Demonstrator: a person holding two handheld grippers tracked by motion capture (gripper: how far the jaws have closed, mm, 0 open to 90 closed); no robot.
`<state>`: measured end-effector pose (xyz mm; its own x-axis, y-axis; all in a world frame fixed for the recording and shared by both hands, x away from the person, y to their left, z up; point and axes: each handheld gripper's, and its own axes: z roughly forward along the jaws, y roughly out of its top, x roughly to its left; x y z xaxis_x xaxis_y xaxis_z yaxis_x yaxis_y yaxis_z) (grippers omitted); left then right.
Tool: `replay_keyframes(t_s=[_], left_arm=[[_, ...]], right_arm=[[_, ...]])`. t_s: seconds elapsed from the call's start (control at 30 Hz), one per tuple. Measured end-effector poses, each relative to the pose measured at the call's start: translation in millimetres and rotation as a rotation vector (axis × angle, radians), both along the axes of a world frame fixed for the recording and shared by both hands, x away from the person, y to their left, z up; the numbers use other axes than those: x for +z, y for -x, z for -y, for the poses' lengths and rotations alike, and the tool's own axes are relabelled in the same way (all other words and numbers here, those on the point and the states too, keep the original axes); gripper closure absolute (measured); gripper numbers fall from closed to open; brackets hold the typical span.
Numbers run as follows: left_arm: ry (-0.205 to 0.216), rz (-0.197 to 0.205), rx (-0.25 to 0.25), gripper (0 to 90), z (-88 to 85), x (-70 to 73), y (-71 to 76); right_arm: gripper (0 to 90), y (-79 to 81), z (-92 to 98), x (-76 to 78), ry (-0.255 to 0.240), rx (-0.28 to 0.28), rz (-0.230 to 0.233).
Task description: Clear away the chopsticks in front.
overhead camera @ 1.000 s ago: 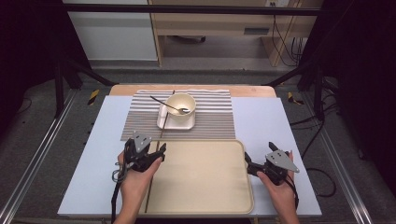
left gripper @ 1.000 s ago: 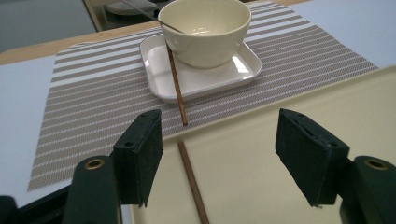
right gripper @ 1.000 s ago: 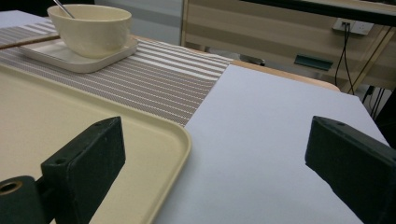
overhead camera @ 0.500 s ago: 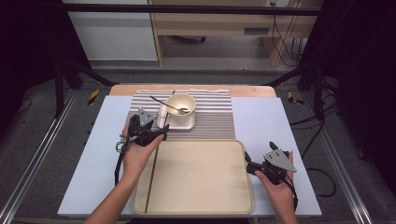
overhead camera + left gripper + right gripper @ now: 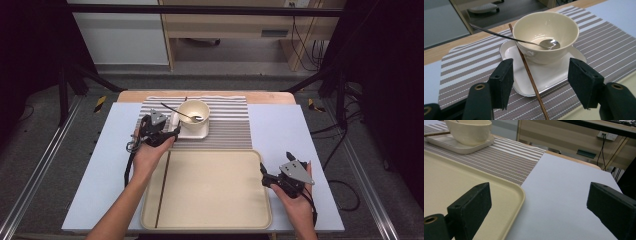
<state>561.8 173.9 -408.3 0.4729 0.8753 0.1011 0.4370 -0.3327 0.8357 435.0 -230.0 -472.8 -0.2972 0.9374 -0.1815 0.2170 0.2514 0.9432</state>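
Observation:
A cream bowl [image 5: 546, 30] with a metal spoon [image 5: 547, 44] in it stands on a white square plate [image 5: 549, 75] on the striped placemat [image 5: 227, 125]. A brown chopstick [image 5: 529, 72] lies across the plate against the bowl. My left gripper [image 5: 540, 75] is open just short of the plate. Its jaws have just been closing, and the chopstick runs between them untouched; in the high view the left gripper [image 5: 170, 131] is left of the plate. A second chopstick [image 5: 162, 187] lies in the beige tray [image 5: 220, 220]. My right gripper [image 5: 540, 192] is open and empty over the tray's right rim [image 5: 520, 192].
The tray and placemat rest on a pale blue mat [image 5: 290, 130] over a wooden table [image 5: 130, 96]. Bare blue mat lies right of the tray. Black stand legs [image 5: 65, 90] and cables [image 5: 345, 185] flank the table on the floor.
My left hand has moved from the tray's left edge up to the plate and bowl. The right hand has stayed where it was.

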Motion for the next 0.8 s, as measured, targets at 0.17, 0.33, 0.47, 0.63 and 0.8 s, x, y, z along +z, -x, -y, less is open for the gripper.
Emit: replay_keyframes(t_s=[0.17,0.33,0.47,0.63,0.8], left_arm=[[-0.006,-0.026,0.018,45.1,1.1,-13.3,-13.5],[-0.005,-0.057,0.038,50.5,1.5,-24.8,-23.7],[0.008,-0.057,0.055,52.4,4.5,-29.8,-29.2],[-0.035,-0.015,0.069,55.2,9.2,-31.2,-32.6],[-0.046,-0.034,0.08,56.2,10.3,-37.6,-37.3]], right_arm=[[6.1,2.3,1.3,1.1,0.001,-0.007,0.006],[6.3,2.5,1.2,0.9,-0.004,-0.008,0.004],[6.5,2.2,1.2,0.8,-0.005,-0.002,0.004],[6.6,2.2,0.7,1.0,-0.003,0.0,0.005],[6.7,2.6,1.3,2.0,-0.008,-0.002,0.009]])
